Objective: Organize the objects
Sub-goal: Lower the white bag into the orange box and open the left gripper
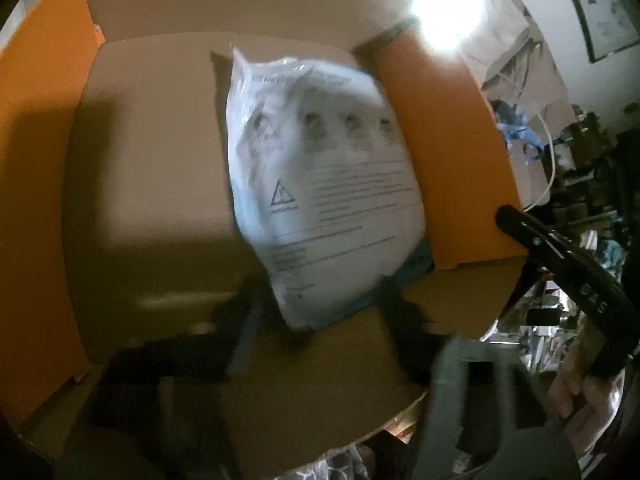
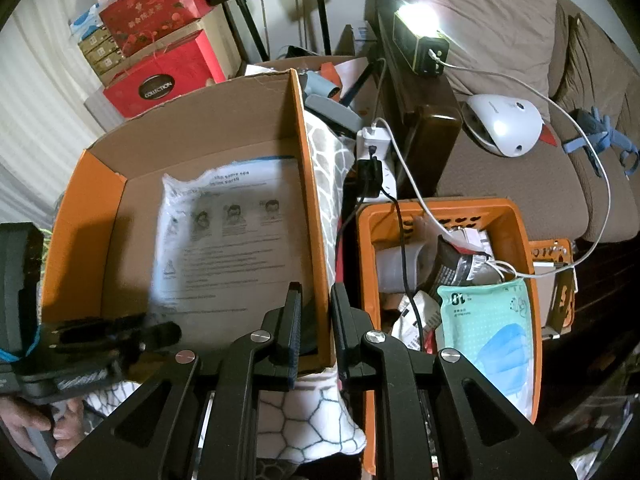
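Box (image 2: 200, 128): one white mask pack (image 2: 224, 236). Right claw (image 2: 316, 320) clenched astride box wall; left claw (image 2: 160, 334) state unclear.

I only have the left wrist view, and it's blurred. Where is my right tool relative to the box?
Observer: The right tool straddles the right wall of the cardboard box, one finger inside and one outside.
Operator: What's beyond that wall?
Observer: An orange basket with a mint-green mask packet lying on top of its contents.
Operator: And the white packet?
Observer: The white packet lies printed side up on the box floor, with the left tool at its near left corner.
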